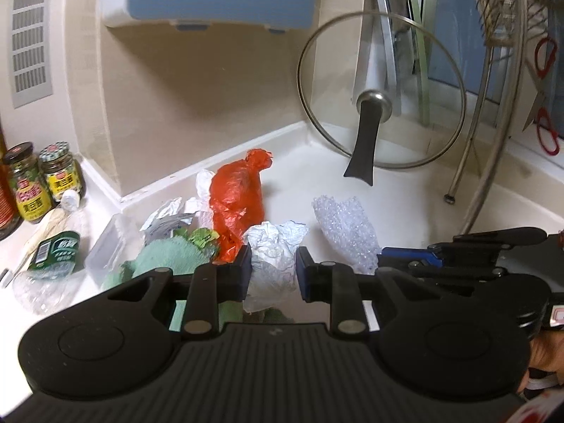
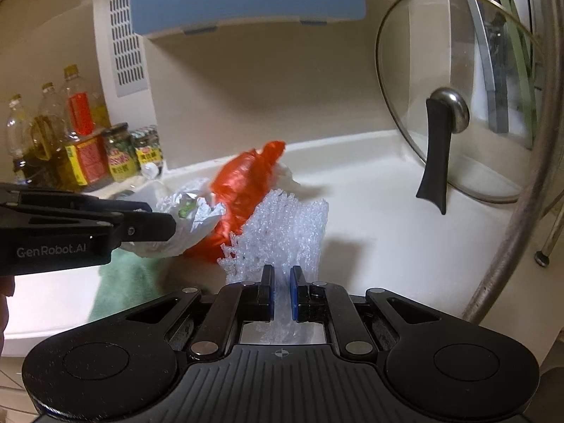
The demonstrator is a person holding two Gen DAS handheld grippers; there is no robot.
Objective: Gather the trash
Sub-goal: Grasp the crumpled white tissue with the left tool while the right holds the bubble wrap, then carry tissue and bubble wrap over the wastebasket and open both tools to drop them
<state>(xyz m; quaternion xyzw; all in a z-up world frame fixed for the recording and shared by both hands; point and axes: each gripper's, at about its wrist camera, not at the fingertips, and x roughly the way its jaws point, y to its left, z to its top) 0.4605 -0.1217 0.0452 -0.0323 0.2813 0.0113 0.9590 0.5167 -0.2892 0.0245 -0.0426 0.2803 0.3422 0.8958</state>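
Note:
My left gripper [image 1: 273, 271] is shut on a crumpled white plastic bag [image 1: 273, 252] on the white counter; it also shows in the right wrist view [image 2: 183, 229]. My right gripper [image 2: 282, 292] is shut on a piece of clear bubble wrap [image 2: 282, 229], also seen in the left wrist view [image 1: 347, 225]. A stuffed red plastic bag [image 1: 236, 199] lies just behind both, and shows in the right wrist view [image 2: 243, 194]. Crumpled foil and white wrappers [image 1: 169, 220] lie left of the red bag.
A green cloth [image 1: 169, 259] lies under the left gripper. A clear box [image 1: 109, 243], a squashed bottle [image 1: 53, 264] and sauce jars [image 1: 44, 178] stand at left. A glass pot lid [image 1: 380, 91] leans in the corner. A dish rack leg [image 1: 454, 183] stands at right.

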